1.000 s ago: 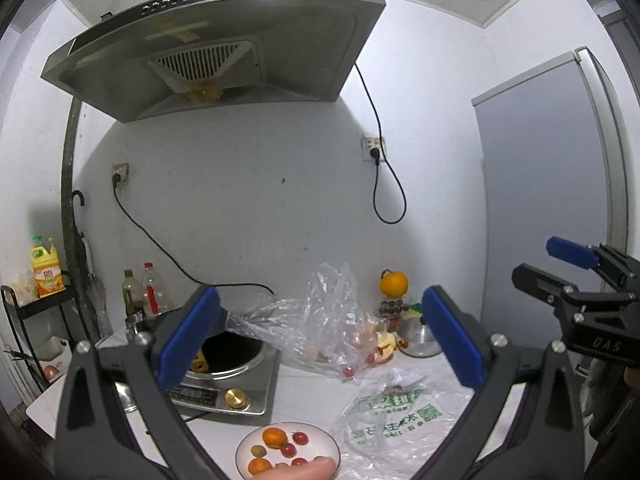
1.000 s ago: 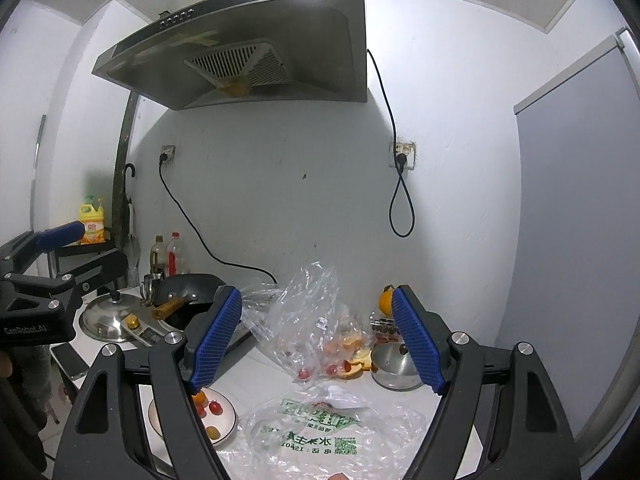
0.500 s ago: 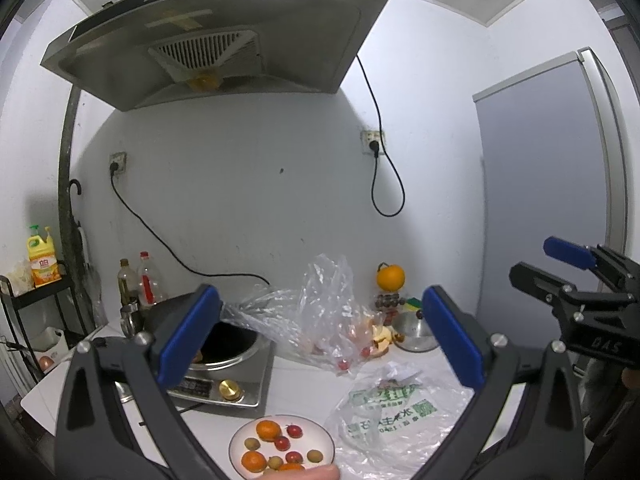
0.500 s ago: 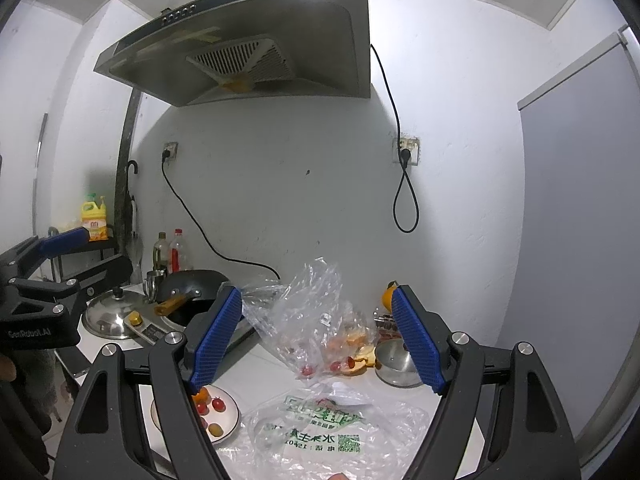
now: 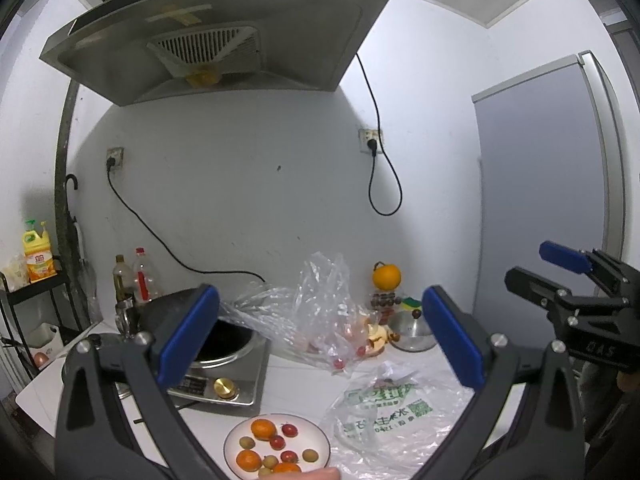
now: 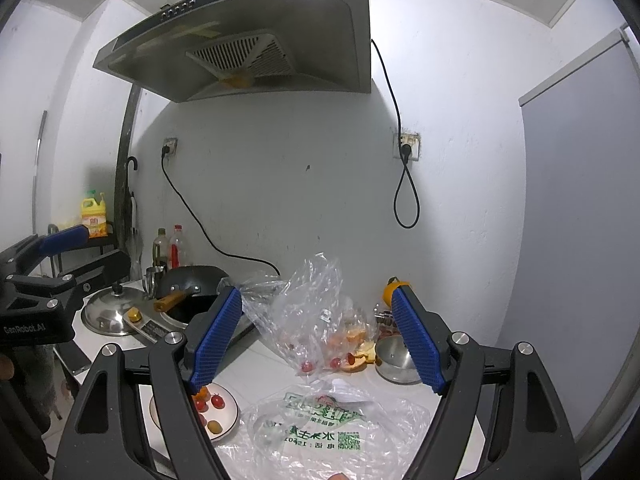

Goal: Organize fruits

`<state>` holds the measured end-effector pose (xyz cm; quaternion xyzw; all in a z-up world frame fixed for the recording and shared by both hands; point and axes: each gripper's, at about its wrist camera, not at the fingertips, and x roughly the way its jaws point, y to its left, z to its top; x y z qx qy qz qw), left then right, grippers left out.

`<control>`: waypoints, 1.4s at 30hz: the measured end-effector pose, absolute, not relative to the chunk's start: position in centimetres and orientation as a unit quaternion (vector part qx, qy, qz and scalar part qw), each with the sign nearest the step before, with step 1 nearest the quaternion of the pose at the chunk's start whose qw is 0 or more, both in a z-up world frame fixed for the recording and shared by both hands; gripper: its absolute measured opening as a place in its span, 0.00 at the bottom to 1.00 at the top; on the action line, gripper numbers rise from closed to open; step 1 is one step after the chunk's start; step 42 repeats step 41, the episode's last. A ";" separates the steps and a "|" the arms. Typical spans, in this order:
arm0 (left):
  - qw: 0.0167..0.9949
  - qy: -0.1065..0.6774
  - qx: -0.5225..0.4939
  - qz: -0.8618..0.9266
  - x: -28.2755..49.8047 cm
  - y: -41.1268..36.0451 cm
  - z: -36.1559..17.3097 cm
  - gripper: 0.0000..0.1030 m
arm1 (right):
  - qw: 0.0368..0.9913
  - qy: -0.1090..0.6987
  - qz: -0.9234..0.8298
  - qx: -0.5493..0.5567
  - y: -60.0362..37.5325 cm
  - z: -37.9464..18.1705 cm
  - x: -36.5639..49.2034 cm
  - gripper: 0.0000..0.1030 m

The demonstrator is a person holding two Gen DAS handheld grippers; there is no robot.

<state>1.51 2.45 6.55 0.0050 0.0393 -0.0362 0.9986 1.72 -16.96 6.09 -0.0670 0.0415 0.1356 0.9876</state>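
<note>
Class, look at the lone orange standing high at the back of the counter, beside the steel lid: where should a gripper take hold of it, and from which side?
Grip the orange across its widest middle, coming from the front, level, since it is round and perches on something dark with the wall behind. The open right gripper seems nearer.

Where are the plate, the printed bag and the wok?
plate (image 5: 234, 442), left wrist view, bare left rim.
printed bag (image 6: 320, 426), right wrist view, green print.
wok (image 6: 202, 276), right wrist view, dark rim.
</note>
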 end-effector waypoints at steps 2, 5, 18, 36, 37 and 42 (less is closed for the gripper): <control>0.999 0.039 0.005 -0.037 1.6 2.4 6.5 0.99 | 0.987 0.044 0.136 -0.067 -16.9 6.0 1.9 0.78; 0.999 0.039 0.006 -0.037 1.6 2.3 6.5 0.99 | 0.987 0.047 0.136 -0.067 -16.9 5.9 2.0 0.78; 0.998 0.039 0.005 -0.040 1.9 2.3 6.2 0.99 | 0.987 0.053 0.136 -0.070 -16.8 5.7 2.5 0.78; 0.998 0.037 -0.005 -0.051 1.8 2.6 5.9 0.99 | 0.987 0.053 0.137 -0.072 -16.4 5.5 2.7 0.78; 0.998 0.035 -0.006 -0.050 1.8 2.7 5.9 0.99 | 0.987 0.052 0.137 -0.071 -16.4 5.5 2.7 0.78; 0.998 0.032 -0.005 -0.055 1.9 2.6 5.9 0.99 | 0.987 0.055 0.136 -0.070 -16.4 5.3 2.7 0.78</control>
